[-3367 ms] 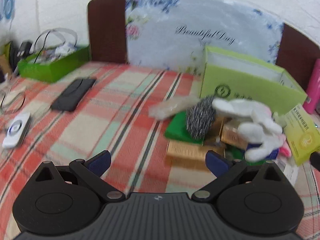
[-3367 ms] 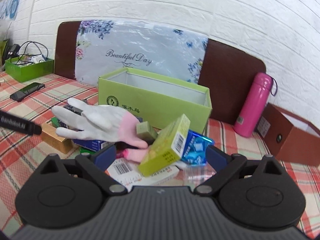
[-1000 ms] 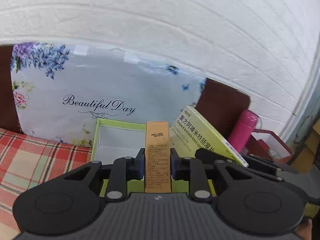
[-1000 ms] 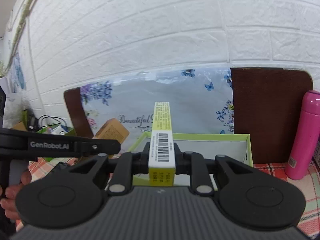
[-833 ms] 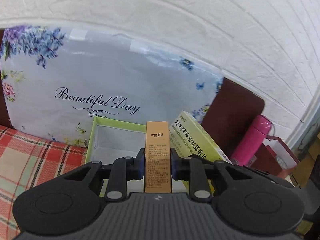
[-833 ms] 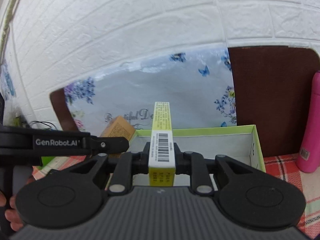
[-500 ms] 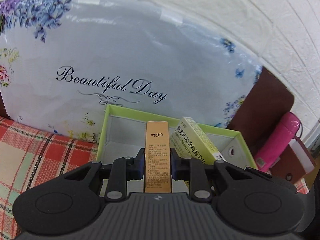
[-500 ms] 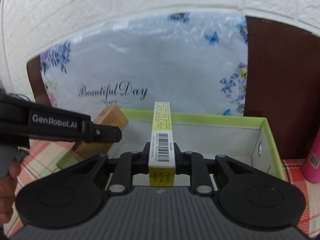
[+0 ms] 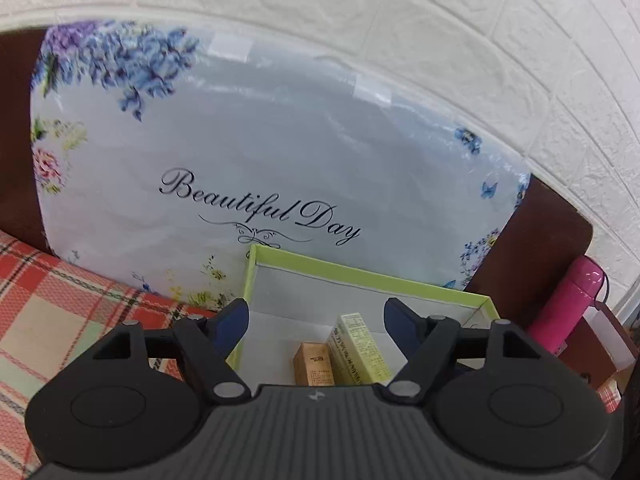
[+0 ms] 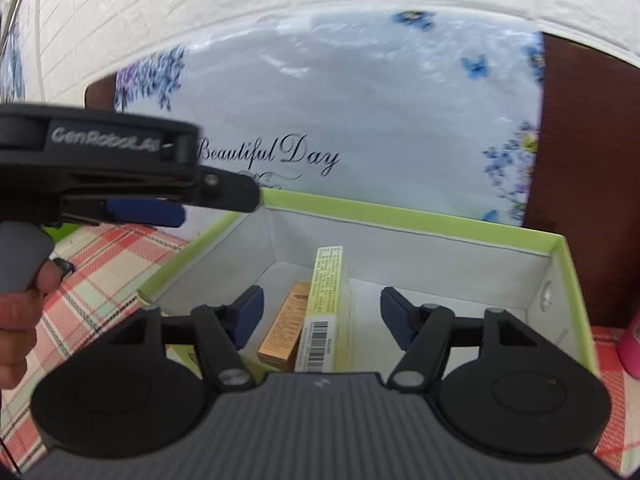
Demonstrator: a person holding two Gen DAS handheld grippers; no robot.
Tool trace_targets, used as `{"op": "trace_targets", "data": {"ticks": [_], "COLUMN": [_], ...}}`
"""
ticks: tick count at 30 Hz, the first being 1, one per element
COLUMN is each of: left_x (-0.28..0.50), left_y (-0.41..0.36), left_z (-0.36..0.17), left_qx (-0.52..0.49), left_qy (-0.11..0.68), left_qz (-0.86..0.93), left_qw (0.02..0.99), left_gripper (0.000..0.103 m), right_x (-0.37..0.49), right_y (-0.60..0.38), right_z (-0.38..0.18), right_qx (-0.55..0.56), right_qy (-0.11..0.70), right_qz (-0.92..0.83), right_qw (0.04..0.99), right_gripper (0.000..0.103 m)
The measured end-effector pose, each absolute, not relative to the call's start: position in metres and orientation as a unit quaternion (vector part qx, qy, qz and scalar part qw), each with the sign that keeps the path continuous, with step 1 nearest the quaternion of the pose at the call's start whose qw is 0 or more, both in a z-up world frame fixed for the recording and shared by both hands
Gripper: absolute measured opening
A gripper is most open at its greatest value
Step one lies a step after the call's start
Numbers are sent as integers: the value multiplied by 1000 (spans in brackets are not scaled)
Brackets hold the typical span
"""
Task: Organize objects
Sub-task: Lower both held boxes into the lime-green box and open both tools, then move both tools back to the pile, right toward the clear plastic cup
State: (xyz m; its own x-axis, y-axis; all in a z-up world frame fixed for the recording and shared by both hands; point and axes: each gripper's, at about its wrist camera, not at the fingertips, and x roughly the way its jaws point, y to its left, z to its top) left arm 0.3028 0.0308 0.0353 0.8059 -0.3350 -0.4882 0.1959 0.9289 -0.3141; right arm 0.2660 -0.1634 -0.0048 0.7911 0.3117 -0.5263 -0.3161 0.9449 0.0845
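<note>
A white brick wall [image 9: 440, 20] rises behind a dark brown headboard [image 10: 584, 160], against which leans a pale blue floral cushion [image 9: 280, 152] lettered "Beautiful Day"; below it lies a red, cream and green plaid cloth [image 9: 52, 320]. On that cloth, hard against the cushion, stands an open green box [image 10: 400, 214] with a white interior. Two cartons lie on its floor, side by side and touching: a tan carton [image 10: 286, 326] on the left and a longer yellow-green carton [image 10: 326, 304] with a barcode label on the right, both pointing lengthwise toward the far wall of the box. The left gripper [image 9: 316, 316] hangs over the near left part of the box; its jaws have just been opening and now stand wide apart, the two cartons [image 9: 314, 364] [image 9: 360, 348] seen below and between its blue pads, untouched. The right gripper [image 10: 322, 312] is poised over the box as well; its jaws have likewise just been opening and stand spread, the cartons lying loose beneath the gap between its fingers [image 10: 250, 314], clear of both pads. In the right wrist view the left gripper reaches in from the left edge above the box's corner, a hand [image 10: 20, 312] on its grey handle. A pink bottle [image 9: 568, 308] stands to the right of the box.
</note>
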Motion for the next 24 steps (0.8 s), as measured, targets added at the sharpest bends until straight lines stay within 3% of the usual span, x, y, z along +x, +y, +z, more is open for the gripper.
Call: {"op": "trace_targets", "data": {"ticks": [2,5,9,12,24], "left_x": [292,271,234,204,100], "left_y": [31,29,21,12,-4], "left_z": [41,45,50,51,21], "left_qx": [-119,-115,-102,-81,-59], "left_qy": [273,269,272,274,279], "left_qz": [-134,-136,-141,-139,-165], "left_qw": [945,947,946,948,944], "left_gripper": [78,79,79,79,79], "right_x": [254,227,182,145,30], "right_y": [-174,-188,-202,-215,-243], "right_z": [2,14,29,35,16], "right_qx": [13,26,29,27,9], "right_qy": [274,256,228,204,183], "right_qz": [158,150,142,147,120], "right_qw": [949,955,963,967,976], "right_gripper": [73,89,99,103,103]}}
